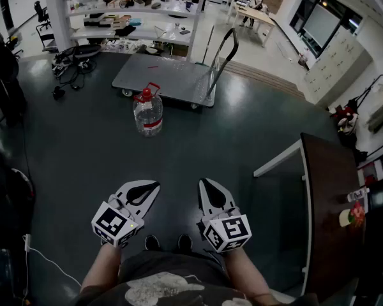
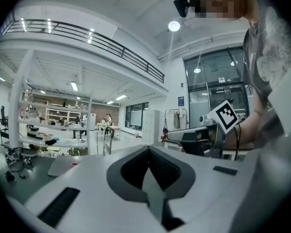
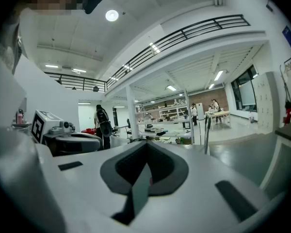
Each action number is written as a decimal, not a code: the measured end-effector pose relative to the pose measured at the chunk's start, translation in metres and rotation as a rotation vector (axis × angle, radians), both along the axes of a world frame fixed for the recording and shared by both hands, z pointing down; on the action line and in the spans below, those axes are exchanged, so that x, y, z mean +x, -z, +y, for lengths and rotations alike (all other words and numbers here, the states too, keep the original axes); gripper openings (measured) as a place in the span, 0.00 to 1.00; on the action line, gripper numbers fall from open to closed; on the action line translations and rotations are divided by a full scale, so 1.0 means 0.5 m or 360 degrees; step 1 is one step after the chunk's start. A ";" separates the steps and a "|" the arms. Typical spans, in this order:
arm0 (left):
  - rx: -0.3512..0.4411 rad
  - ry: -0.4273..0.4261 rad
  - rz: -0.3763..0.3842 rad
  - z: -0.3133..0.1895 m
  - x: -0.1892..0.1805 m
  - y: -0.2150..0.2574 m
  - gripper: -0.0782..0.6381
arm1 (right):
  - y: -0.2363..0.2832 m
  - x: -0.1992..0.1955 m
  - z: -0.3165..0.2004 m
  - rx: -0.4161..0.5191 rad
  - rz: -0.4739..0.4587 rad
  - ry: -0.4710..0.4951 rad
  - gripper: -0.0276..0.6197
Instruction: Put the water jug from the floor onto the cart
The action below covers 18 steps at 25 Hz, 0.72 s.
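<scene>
Water jug [image 1: 148, 112] on the dark floor [image 1: 83, 152], upright, clear body, red cap and carry handle, red label band. It sits just off the near edge of the cart [image 1: 166, 78], toward that edge's left end, apart from the deck. Cart is a flat grey platform trolley, deck bare, push handle [image 1: 221, 59] up at its right end

Left gripper [image 1: 150, 189] and right gripper [image 1: 207, 187] held side by side low in the head view, near the person's shoes [image 1: 152, 241], well apart from the jug and roughly level. Left fingers [image 2: 136, 164] together, nothing between them. Right fingers [image 3: 157, 161] together too, nothing held. Each gripper view catches the other gripper's marker cube off to the side

Dark worktop [image 1: 329, 190] at right with a small bottle near its far right edge. White shelving [image 1: 127, 18] with clutter behind the cart, cables [image 1: 70, 65] on the floor by the cart's left corner. People at a table far back, too small for detail
</scene>
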<state>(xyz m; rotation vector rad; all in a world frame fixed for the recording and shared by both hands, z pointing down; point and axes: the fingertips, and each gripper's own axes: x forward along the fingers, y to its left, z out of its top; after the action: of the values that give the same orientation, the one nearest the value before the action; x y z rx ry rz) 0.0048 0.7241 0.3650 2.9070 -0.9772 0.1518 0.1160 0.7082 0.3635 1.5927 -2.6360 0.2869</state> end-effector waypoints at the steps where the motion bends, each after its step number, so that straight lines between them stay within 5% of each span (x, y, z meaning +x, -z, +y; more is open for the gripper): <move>1: 0.0014 0.0025 0.0011 -0.004 -0.009 -0.001 0.12 | -0.007 -0.002 -0.002 -0.0012 0.0003 0.0006 0.03; 18: 0.0107 0.0114 0.0068 -0.013 -0.040 0.009 0.12 | -0.053 -0.032 -0.002 -0.0148 0.0028 0.0058 0.03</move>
<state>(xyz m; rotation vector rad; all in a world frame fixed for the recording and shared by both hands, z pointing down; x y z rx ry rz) -0.0152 0.7176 0.3604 2.9170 -1.0984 0.0535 0.0997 0.7074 0.3901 1.5105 -2.5947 0.3855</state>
